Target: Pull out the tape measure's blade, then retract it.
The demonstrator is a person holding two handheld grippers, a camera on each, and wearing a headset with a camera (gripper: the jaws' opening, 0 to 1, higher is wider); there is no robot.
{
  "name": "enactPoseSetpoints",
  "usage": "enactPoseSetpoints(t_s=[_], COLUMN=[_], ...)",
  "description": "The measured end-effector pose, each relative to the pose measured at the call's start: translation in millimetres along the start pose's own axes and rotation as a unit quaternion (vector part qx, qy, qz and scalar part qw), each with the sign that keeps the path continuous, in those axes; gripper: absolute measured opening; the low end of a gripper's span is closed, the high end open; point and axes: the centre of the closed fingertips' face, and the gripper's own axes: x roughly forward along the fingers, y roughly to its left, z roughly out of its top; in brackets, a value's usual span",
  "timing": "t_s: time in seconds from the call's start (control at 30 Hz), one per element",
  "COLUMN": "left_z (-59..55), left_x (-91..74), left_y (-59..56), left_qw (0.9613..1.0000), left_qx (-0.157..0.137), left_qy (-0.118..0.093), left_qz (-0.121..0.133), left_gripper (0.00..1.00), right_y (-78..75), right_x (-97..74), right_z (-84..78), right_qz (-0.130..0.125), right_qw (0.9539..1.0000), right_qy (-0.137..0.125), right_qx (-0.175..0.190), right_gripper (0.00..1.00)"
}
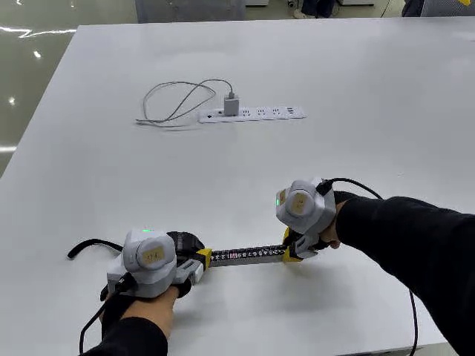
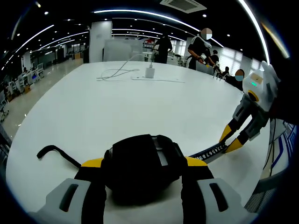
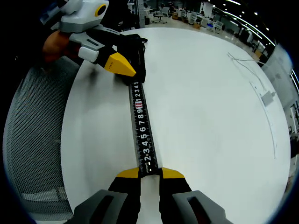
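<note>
The black tape measure case [image 1: 185,245] [image 2: 142,170] lies on the white table, and my left gripper [image 1: 194,256] [image 2: 145,162] is shut on it, its yellow-tipped jaws on either side. The black blade [image 1: 247,255] [image 3: 142,126] with white numbers runs out flat along the table to the right. At the blade's end my right gripper [image 1: 292,253] [image 3: 149,173] is shut on the tip. The case's black strap [image 1: 89,245] [image 2: 55,151] trails off to the left. In the right gripper view the left gripper [image 3: 119,64] and the case [image 3: 136,49] sit at the blade's far end.
A white power strip [image 1: 256,113] with a grey charger [image 1: 231,104] and a looped cable [image 1: 178,104] lies farther back on the table [image 1: 356,111]. The table's near edge runs just below both grippers. A mesh chair [image 3: 32,140] stands beside it.
</note>
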Motion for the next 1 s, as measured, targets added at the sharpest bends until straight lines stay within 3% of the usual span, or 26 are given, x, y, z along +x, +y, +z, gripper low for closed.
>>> enactPoseSetpoints(t_s=[1.0], left_z=[-0.3], left_x=[0.6], left_y=[-0.1], left_qw=[1.0000], left_qx=[0.002], left_qy=[0.003], left_qz=[-0.002], left_gripper=[0.61], right_y=[-0.2], right_x=[6.8], right_z=[14.9], right_qz=[-0.003], right_qw=[1.0000], right_qy=[0.007], right_qx=[0.000], right_gripper=[0.10])
